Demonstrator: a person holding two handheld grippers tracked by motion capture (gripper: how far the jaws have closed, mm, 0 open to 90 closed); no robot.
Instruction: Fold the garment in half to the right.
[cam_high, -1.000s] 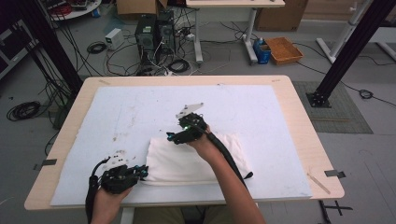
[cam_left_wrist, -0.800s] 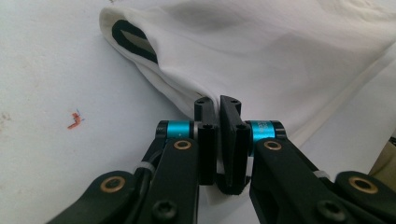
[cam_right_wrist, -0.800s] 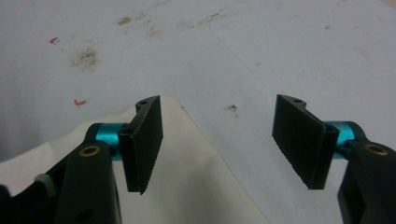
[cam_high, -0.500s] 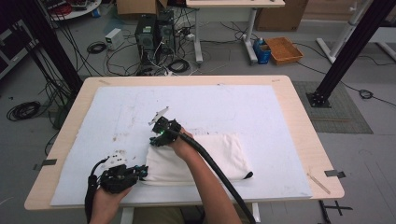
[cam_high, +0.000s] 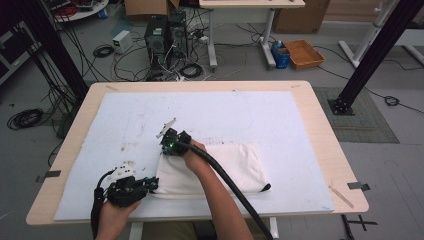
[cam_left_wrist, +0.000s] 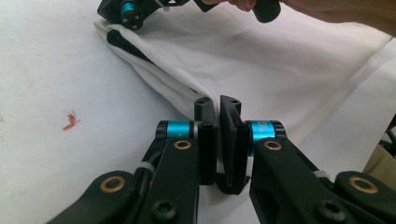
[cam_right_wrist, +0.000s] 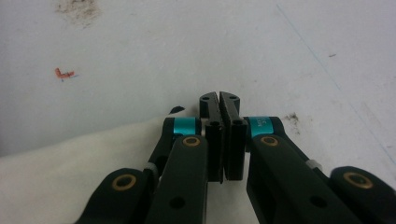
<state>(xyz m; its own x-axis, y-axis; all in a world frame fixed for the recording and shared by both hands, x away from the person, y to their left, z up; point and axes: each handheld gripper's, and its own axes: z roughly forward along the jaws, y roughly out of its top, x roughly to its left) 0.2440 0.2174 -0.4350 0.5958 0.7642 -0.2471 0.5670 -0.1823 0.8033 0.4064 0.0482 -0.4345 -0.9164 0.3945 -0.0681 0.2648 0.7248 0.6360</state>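
While the person's forearms come in from the near edge of the high view, a folded white cloth with dark trim (cam_high: 220, 167) lies on the white sheet (cam_high: 240, 115) that covers the pale wooden table (cam_high: 320, 125), in its near middle part. The left gripper (cam_high: 154, 184) sits at the cloth's near left corner, held by the left hand (cam_high: 117, 210), and in the left gripper view its jaws are pressed together on the edge of the fabric (cam_left_wrist: 261, 70), a thin fold of it pinched between them; how much cloth lies inside the grip is hidden by the jaws themselves. The right gripper (cam_high: 167, 134) rests at the cloth's far left corner, the right hand (cam_high: 192, 152) behind it and its thick black cable trailing back over the forearm. Its jaws have just been closing and now stand together; in the right gripper view (cam_right_wrist: 219, 105) the white cloth (cam_right_wrist: 70, 172) reaches under their left side, with a dark tip of trim just beside them, but whether any fabric is caught between the pads is hard to make out. A small red mark (cam_right_wrist: 64, 73) shows on the sheet to the far left. The cloth's right part is cut off in both gripper views.
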